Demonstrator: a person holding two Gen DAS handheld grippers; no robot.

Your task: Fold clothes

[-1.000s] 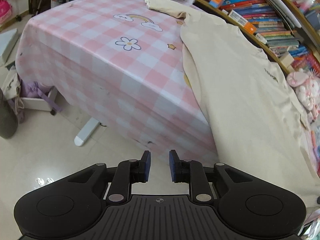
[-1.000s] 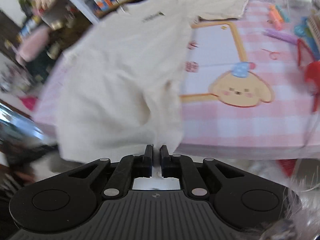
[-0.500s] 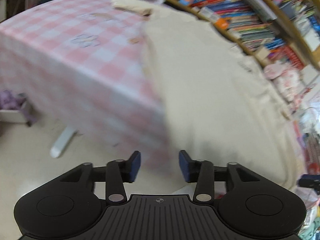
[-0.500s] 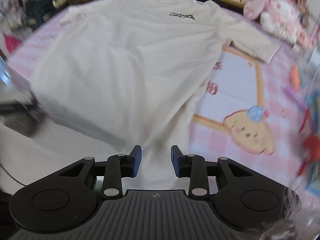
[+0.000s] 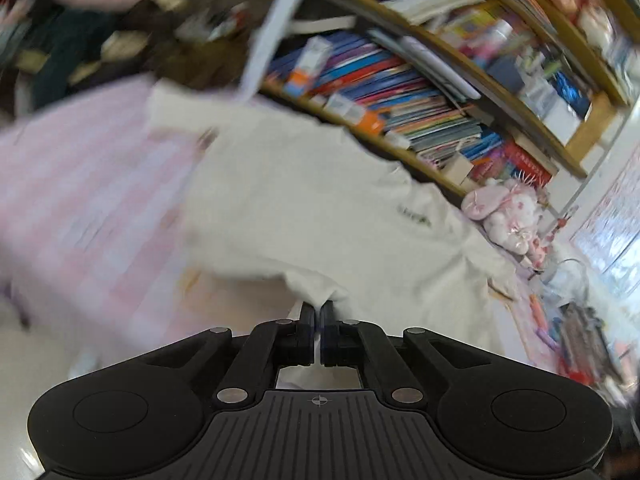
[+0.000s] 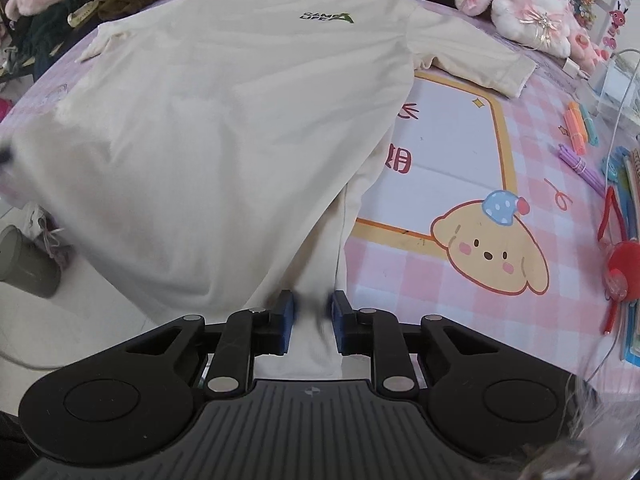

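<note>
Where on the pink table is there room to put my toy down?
The puppy picture patch is bare, between the cream T-shirt and the pens. The right edge, with pens and red scissors, is crowded, and so is the plush bunny corner.

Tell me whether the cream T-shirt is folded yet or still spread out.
Spread out. The T-shirt lies open on the table, both sleeves out, logo showing, hem hanging over the edge.

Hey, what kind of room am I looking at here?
Probably a child's bedroom or study: a crowded bookshelf, a pink plush bunny, and a pink checked cartoon tablecloth under the cream T-shirt.
</note>
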